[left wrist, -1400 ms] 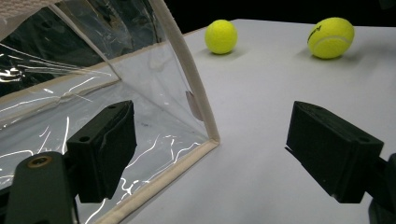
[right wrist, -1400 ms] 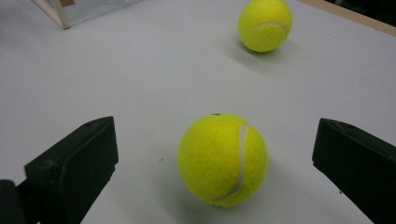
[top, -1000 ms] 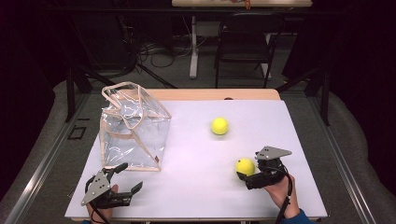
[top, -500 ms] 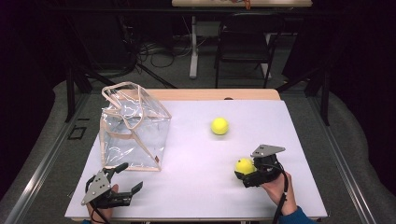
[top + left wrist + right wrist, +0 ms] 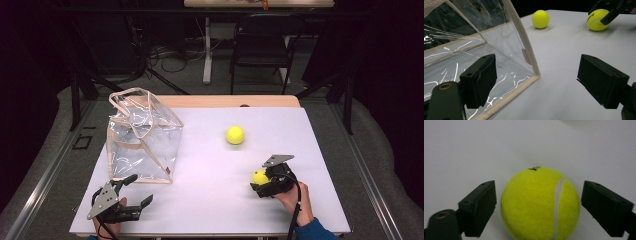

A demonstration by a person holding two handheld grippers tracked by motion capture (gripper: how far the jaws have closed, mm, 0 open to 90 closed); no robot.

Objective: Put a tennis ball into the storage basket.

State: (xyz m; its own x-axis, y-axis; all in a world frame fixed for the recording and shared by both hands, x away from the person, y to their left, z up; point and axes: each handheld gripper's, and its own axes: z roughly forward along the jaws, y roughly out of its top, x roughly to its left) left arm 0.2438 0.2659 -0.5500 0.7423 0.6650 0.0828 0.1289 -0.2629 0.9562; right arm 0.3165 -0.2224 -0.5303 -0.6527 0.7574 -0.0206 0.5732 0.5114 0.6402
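Two yellow tennis balls lie on the white table (image 5: 210, 200). One ball (image 5: 235, 135) (image 5: 540, 19) rests alone near the middle. The other ball (image 5: 260, 176) (image 5: 540, 203) (image 5: 598, 19) sits between the jaws of my right gripper (image 5: 261, 184) (image 5: 539, 207), which is open, with a small gap on each side of the ball. A clear plastic bag (image 5: 142, 135) (image 5: 474, 50) with beige trim stands at the left. My left gripper (image 5: 134, 192) (image 5: 537, 82) is open and holds nothing, just in front of the bag's near corner.
A wooden table edge (image 5: 225, 101) shows behind the white sheet. Beyond it stand a dark chair (image 5: 262, 47) and cables on the floor. The table's front edge lies close below both hands.
My right gripper has slid a little to the left so its jaws now flank the near ball. The left gripper, the bag and the other ball have stayed put.
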